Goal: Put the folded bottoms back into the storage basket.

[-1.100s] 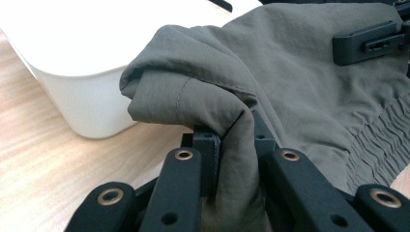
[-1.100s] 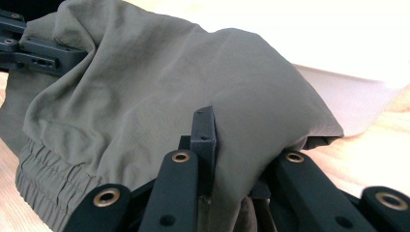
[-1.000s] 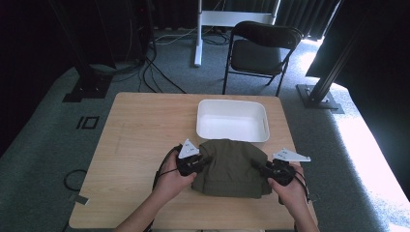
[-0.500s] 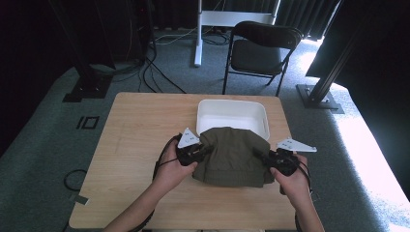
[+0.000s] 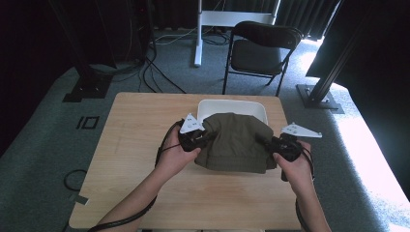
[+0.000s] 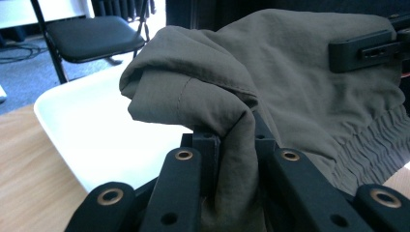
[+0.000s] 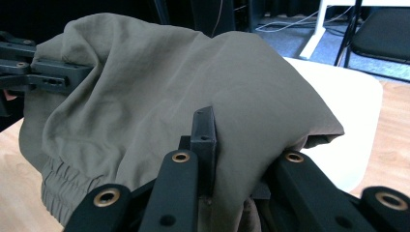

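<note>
We hold a folded olive garment (image 5: 235,142) between us, the left gripper (image 5: 205,137) clamped on its left edge and the right gripper (image 5: 267,143) clamped on its right edge; in the left gripper view the jaws pinch a bunched fold of the cloth (image 6: 227,121), and in the right gripper view the jaws bite the other side of it (image 7: 159,96); the garment hangs off the wooden table (image 5: 140,145), its near hem just above the bare wood and its far part over the near rim of the white tray (image 5: 212,104); we judge the picking up done and the carrying well along, with the lowering into the tray and the letting go not yet done; the tray looks empty where we can see it, so we have room there, though the bundle seems about as wide as the tray and its elastic hem may catch on the rim; left and right of the tray the tabletop is bare; beyond the far table edge stands a folding chair (image 5: 261,48), well apart from our path.
</note>
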Demonstrator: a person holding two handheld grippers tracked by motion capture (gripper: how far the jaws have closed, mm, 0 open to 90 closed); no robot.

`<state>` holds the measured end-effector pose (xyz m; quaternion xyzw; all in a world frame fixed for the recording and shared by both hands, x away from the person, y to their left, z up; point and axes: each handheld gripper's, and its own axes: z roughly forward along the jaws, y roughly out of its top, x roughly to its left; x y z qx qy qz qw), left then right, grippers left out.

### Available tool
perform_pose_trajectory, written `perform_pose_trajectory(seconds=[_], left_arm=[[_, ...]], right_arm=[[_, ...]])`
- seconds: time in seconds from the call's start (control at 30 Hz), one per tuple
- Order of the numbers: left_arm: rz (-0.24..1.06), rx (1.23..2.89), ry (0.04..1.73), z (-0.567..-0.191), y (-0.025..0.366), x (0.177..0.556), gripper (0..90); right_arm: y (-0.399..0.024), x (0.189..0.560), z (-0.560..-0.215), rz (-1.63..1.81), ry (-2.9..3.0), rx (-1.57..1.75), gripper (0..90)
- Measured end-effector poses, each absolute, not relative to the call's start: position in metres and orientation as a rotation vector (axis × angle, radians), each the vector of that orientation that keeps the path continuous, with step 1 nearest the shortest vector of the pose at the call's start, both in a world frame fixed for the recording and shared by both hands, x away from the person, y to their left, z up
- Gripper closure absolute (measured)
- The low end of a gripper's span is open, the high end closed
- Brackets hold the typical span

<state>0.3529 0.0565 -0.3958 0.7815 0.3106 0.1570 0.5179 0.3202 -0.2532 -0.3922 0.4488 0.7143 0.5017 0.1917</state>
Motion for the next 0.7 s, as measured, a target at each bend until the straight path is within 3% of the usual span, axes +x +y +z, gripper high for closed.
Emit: perform_pose_trajectory(seconds=[0.7], left_arm=[[0.377,1.857,0.759,-0.367,0.049,0.396,81.7]], right_arm=[[-0.261,0.367,-0.371,1.433,1.956,1.317,78.1]])
